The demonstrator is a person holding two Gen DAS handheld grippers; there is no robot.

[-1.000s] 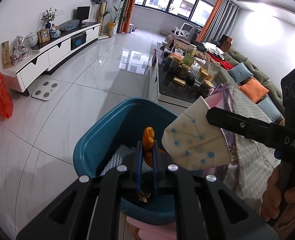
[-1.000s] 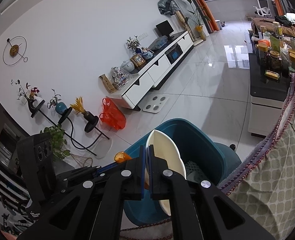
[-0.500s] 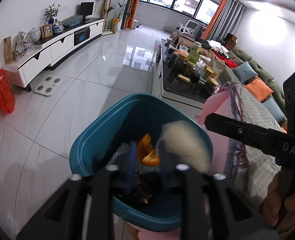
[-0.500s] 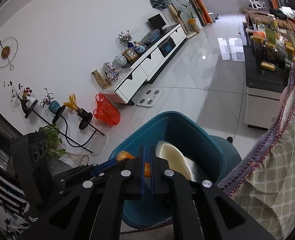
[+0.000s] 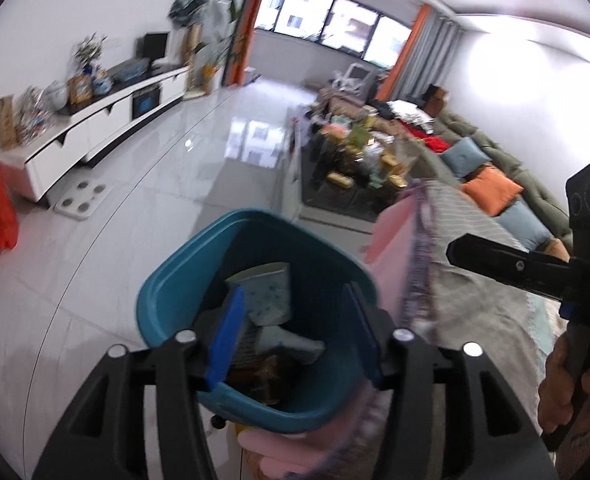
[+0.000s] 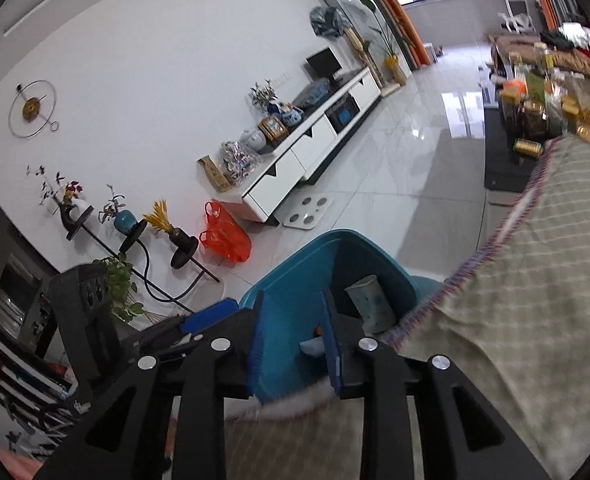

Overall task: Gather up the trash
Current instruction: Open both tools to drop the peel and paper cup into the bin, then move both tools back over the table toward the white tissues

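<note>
From the left wrist view we look down into the teal bin [image 5: 167,304], where one paper cup [image 5: 267,296] printed with blue dots lies against the far wall above a grey wrapper [image 5: 291,346] and some dark scraps; the right wrist view shows the same bin [image 6: 295,280] from the other side, with the cup [image 6: 369,304] resting at its right inner wall and a small orange bit [image 6: 317,329] that the left view hides behind its finger. Only the right view gives us the wall clock [image 6: 33,108] and the orange bag [image 6: 225,236] beside the white cabinet [image 6: 295,160]. We count one bin, one cup, two grippers. Our left gripper [image 5: 295,328] hangs over the bin mouth with its jaws spread wide and nothing between them. Our right gripper [image 6: 295,344] points at the bin from above the checked blanket [image 6: 535,280], its jaws also parted and bare.
</note>
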